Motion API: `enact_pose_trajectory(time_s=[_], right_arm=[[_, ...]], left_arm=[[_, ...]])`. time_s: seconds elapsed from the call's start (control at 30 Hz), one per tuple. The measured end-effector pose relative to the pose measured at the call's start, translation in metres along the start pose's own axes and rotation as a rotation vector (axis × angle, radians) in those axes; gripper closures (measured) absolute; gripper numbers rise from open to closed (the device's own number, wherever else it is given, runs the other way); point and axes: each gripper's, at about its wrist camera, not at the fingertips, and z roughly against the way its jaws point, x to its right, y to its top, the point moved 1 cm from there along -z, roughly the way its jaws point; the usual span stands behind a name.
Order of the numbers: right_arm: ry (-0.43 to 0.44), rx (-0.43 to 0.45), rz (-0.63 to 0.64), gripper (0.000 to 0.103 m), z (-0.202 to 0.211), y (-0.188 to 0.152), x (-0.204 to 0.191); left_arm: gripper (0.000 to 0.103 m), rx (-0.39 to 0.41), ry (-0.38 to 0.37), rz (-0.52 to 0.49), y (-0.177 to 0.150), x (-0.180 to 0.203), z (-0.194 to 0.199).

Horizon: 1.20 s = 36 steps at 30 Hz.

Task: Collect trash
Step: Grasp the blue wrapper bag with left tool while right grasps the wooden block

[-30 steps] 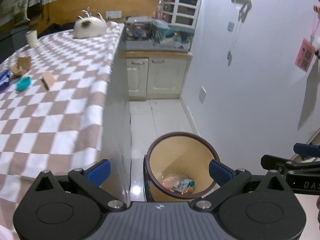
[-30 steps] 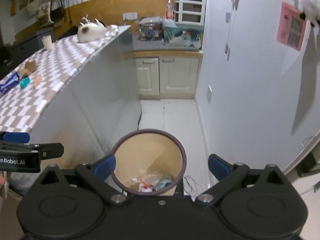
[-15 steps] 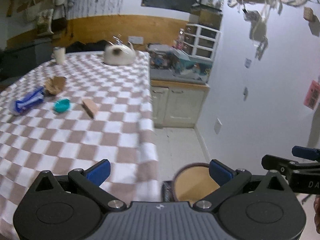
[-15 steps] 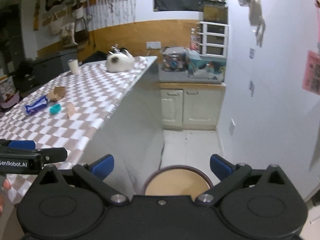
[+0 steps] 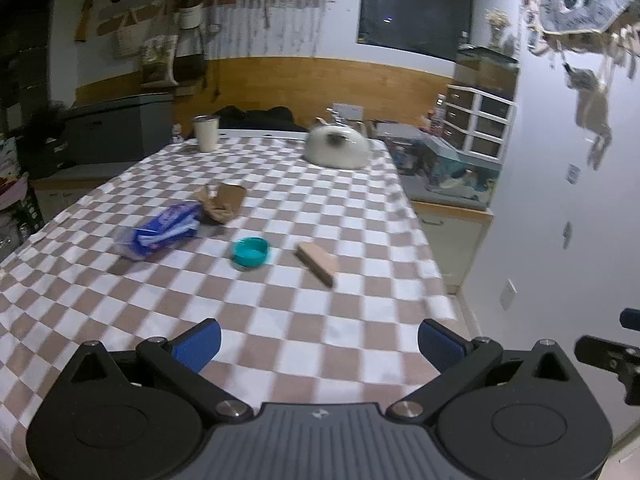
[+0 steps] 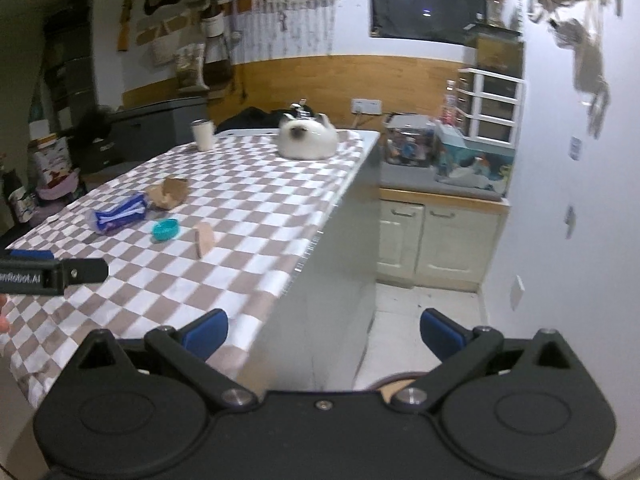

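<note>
Both claws gape empty: left gripper (image 5: 318, 334) should come down square over the teal cap (image 5: 250, 253), while right gripper (image 6: 324, 330) takes the tan block (image 6: 205, 239)

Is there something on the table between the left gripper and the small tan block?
Nothing visible. Only bare checkered tablecloth lies between the open left gripper and the tan block. The teal lid sits beside the block, off that path.

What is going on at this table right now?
A person holds two grippers, clearing trash. The left gripper and right gripper are both open and empty. On the checked table lie a blue wrapper, a crumpled brown bag, a teal lid and a tan block, all untouched.
</note>
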Motion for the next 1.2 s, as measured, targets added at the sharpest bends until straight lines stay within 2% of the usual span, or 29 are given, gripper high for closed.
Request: enact_pose_trajectory(time_s=[0.13,0.33,0.43,0.57,0.77,0.9,0.97,1.0,1.07,1.17,1.2], right_arm=[[0.042,0.013,0.017,0.000,-0.012,0.006,-0.020],[0.072,0.022,0.043,0.000,-0.036,0.015,-0.047],[0.103,0.020,0.054,0.000,-0.050,0.020,-0.055],[0.206,0.042,0.038,0.000,-0.071,0.027,-0.061],[0.192,0.038,0.038,0.000,-0.113,0.041,-0.075],[0.238,-0.011,0.032,0.000,-0.142,0.048,-0.081],[0.251,-0.026,0.024,0.005,-0.156,0.051,-0.084],[0.261,-0.032,0.025,0.011,-0.164,0.053,-0.086],[0.280,-0.058,0.032,0.019,-0.180,0.057,-0.092],[0.288,-0.085,0.034,0.033,-0.200,0.061,-0.102],[0.288,-0.091,0.036,0.035,-0.206,0.062,-0.106]], left_arm=[[0.000,0.005,0.041,-0.020,0.006,-0.031,-0.012],[0.000,0.053,0.110,-0.115,0.015,-0.069,-0.033],[0.000,0.065,0.143,-0.231,0.018,-0.080,-0.050],[0.000,0.083,0.186,-0.386,0.022,-0.087,-0.074],[0.000,0.087,0.224,-0.548,0.029,-0.097,-0.113],[0.000,0.144,0.264,-0.696,0.029,-0.102,-0.135],[0.001,0.133,0.280,-0.741,0.030,-0.103,-0.148],[0.002,0.115,0.277,-0.760,0.030,-0.105,-0.155],[0.017,0.079,0.267,-0.784,0.029,-0.106,-0.165],[0.030,0.023,0.276,-0.833,0.027,-0.107,-0.183],[0.037,0.014,0.282,-0.843,0.027,-0.108,-0.188]])
